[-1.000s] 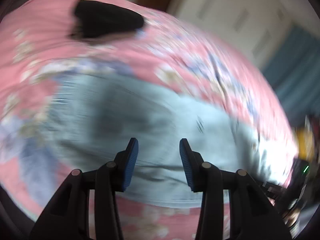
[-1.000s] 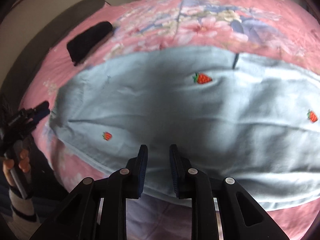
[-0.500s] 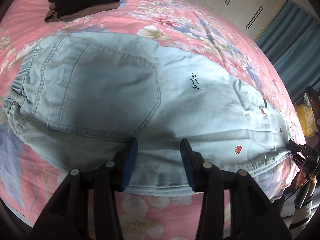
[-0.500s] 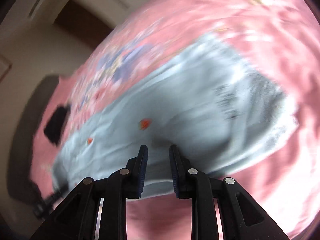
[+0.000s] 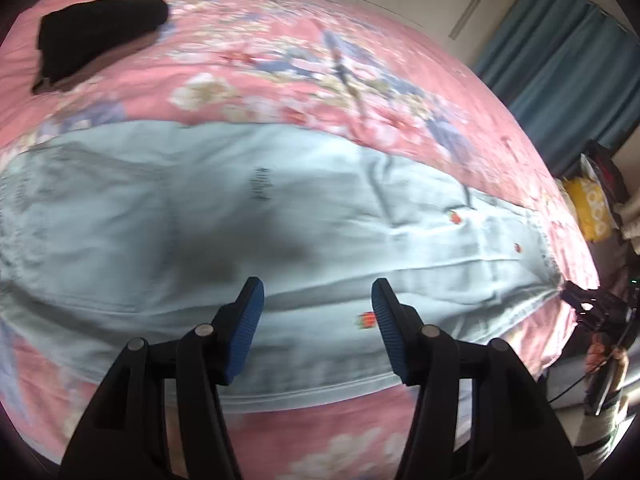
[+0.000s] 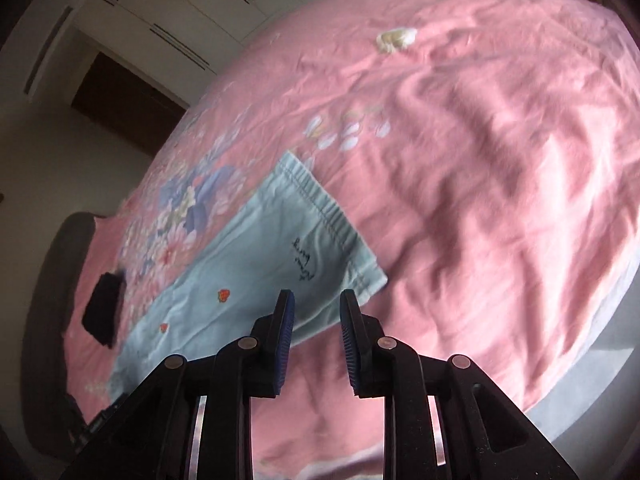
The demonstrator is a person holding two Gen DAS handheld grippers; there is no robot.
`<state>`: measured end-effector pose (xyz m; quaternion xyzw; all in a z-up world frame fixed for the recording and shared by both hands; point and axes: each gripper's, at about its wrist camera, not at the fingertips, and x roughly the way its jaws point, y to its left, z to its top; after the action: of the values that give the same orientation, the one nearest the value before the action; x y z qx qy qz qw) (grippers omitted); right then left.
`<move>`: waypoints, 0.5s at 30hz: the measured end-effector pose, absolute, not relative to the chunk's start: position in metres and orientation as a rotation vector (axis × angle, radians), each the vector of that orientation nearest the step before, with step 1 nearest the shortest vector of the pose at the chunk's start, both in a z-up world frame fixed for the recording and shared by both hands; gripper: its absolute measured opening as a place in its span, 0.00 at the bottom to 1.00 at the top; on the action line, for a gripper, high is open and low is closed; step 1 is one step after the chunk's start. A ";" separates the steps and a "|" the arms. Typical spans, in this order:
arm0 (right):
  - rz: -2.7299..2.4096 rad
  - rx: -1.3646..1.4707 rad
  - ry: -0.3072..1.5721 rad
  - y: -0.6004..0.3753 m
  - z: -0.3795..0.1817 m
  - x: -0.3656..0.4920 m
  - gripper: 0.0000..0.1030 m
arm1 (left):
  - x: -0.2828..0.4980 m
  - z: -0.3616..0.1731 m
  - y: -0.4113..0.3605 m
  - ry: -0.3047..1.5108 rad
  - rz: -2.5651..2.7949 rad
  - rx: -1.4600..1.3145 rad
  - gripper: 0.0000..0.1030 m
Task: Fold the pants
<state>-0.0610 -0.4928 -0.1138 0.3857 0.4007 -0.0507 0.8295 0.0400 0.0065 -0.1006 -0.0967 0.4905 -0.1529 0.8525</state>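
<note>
Light blue pants (image 5: 304,216) with small strawberry marks lie flat, folded lengthwise, across the pink floral bedspread (image 5: 280,64). My left gripper (image 5: 318,312) is open and empty, hovering above the near edge of the pants. The pants also show in the right wrist view (image 6: 256,280), waistband end toward the right. My right gripper (image 6: 316,316) is open with a narrow gap and empty, above the near edge close to the waistband corner. The other gripper (image 5: 588,308) shows at the far right by the leg ends.
A folded black garment (image 5: 96,32) lies at the far left of the bed, also in the right wrist view (image 6: 104,312). Teal curtains (image 5: 568,64) and a yellow bag (image 5: 592,212) stand beyond the bed's right side. White wardrobes (image 6: 168,20) stand behind.
Both grippers have swung over the pants. The left view has shifted right toward the legs. The right view has turned toward the waistband end. Both stay open and empty.
</note>
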 end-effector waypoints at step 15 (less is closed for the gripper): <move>-0.082 0.976 0.680 -0.502 -0.125 -0.055 0.06 | 0.051 -0.131 -0.039 1.147 -0.394 -0.188 0.54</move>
<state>-0.0551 -0.5020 -0.1255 0.4597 0.3200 -0.0388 0.8275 0.0505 -0.0394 -0.1310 -0.0881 0.5381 -0.1849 0.8176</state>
